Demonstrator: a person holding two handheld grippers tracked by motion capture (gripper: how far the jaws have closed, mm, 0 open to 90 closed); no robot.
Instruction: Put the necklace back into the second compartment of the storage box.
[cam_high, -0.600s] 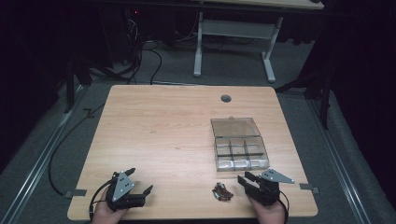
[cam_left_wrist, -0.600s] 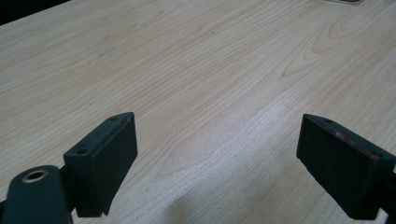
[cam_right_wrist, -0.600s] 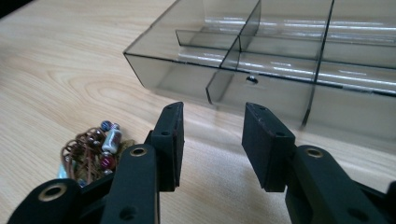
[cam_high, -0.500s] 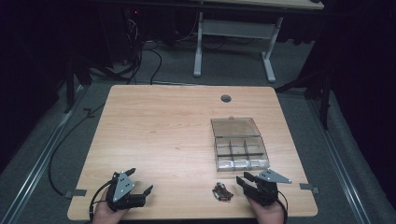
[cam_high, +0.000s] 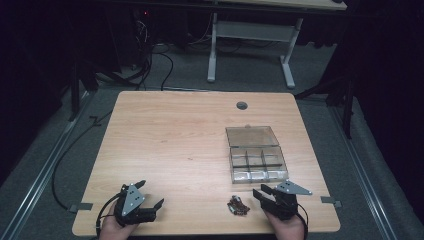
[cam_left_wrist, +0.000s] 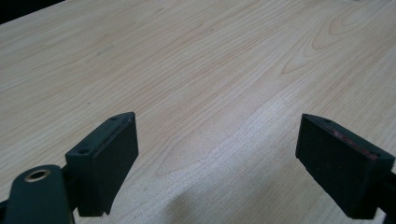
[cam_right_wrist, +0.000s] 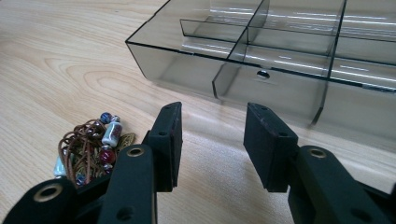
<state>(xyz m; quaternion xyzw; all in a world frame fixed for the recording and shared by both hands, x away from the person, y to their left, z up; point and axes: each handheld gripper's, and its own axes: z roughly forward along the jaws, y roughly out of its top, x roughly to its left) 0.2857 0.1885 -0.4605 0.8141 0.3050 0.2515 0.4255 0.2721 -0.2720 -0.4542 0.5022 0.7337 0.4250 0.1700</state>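
On the wooden table (cam_high: 175, 140), a beaded cord bundle (cam_high: 238, 206) lies near the front edge, just left of the right gripper (cam_right_wrist: 212, 140), below the clear compartment box (cam_high: 256, 155). Both right and left gripper (cam_left_wrist: 215, 158) jaws stand apart, empty

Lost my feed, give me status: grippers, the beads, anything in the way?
Left gripper open, empty. Right gripper part open, empty, beside beads, not touching. Clear box open just beyond. Nothing in the way.
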